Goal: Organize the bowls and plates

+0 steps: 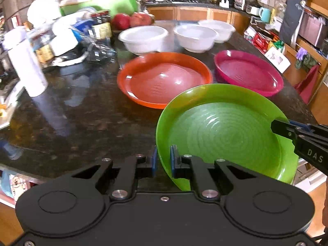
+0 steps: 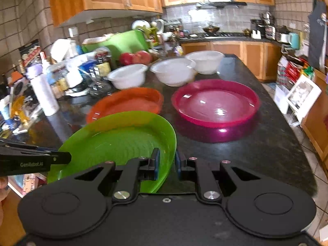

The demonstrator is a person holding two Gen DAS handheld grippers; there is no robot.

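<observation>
A green plate [image 1: 225, 131] is held in the air above the dark counter's near edge, tilted. My left gripper [image 1: 164, 160] is shut on its left rim. My right gripper [image 2: 166, 162] is shut on its right rim; the plate shows in the right wrist view [image 2: 114, 143] too. An orange plate [image 1: 164, 78] and a pink plate [image 1: 248, 71] lie on the counter beyond it. Three white bowls [image 1: 143, 38] [image 1: 195, 37] [image 1: 218, 28] stand in a row behind the plates.
Clutter fills the counter's left side: a white bottle [image 1: 28, 67], packets, a green box [image 1: 114, 2] and red fruit [image 1: 131, 20]. The counter [image 1: 82, 112] is bare in front of the orange plate. Cabinets and shelves line the right side.
</observation>
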